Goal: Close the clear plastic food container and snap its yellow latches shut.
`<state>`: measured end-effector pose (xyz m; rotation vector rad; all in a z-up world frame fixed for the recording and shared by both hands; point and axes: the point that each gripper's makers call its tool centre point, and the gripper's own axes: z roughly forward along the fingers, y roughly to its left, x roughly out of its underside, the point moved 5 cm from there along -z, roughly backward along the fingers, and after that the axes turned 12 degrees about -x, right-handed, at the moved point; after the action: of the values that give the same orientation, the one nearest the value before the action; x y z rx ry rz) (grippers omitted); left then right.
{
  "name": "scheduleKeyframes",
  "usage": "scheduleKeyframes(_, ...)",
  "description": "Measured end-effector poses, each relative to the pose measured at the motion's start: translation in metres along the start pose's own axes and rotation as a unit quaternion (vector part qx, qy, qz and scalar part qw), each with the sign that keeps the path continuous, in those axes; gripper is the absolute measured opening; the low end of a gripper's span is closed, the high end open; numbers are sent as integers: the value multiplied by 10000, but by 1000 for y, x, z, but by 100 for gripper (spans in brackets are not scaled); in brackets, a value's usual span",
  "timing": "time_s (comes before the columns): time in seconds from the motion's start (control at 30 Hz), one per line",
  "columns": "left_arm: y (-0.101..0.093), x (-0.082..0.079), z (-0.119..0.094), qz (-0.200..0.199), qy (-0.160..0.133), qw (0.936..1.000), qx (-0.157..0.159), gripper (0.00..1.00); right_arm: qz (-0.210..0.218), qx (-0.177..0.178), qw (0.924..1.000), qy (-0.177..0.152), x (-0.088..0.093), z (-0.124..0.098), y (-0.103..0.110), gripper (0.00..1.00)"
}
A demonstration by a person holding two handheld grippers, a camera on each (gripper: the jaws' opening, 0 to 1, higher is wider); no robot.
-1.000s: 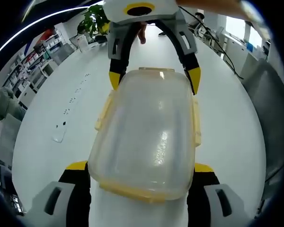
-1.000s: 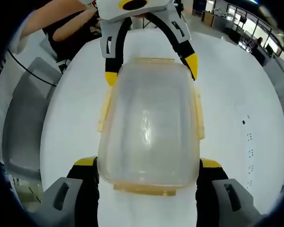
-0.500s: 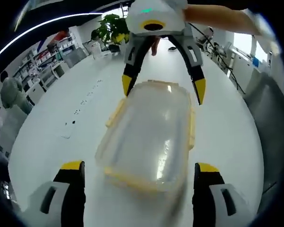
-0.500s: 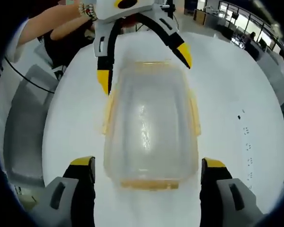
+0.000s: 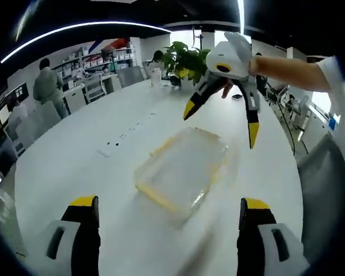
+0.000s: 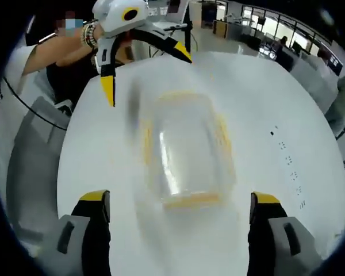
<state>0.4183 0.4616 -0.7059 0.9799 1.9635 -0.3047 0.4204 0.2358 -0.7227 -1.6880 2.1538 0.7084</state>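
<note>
Two handheld claws hover above a white tabletop point(image 5: 75, 155) with their jaws spread wide, gripping nothing and touching nothing. In the left gripper view the left claw point(image 5: 168, 214) frames the scene from the bottom edge, and in the right gripper view the right claw point(image 6: 179, 206) does the same. Between and beyond them, near the middle of the tabletop, lies the clear plastic container point(image 5: 181, 171), its lid on and its yellow latches point(image 6: 221, 133) blurred, so whether they are snapped cannot be told. Thin-walled and apparently empty, it likely weighs little, flexes under pressure and slides easily on the smooth surface; the latch tabs along the rim look the best place to press. Farther off, office desks and a potted plant point(image 5: 184, 57) line the room.
</note>
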Motion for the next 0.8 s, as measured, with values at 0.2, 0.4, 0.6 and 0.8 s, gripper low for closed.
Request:
scheduleKeyframes(0.2, -11, 8, -25, -277, -60, 9996, -67, 99, 1, 254, 9994, -227, 3, -22, 23, 100)
scheduleKeyframes(0.4, -22, 6, -51, -330, -342, 9985, -281, 99, 38, 509, 9975, -480, 9, -42, 51, 100)
scheduleKeyframes(0.6, -30, 13, -77, -284, -585, 9945, -818, 99, 113, 993, 9898, -1013, 14, -61, 70, 100)
scheduleKeyframes(0.8, -45, 16, -112, -421, -1032, 9868, -1176, 98, 205, 1193, 9838, -1325, 29, -67, 103, 100)
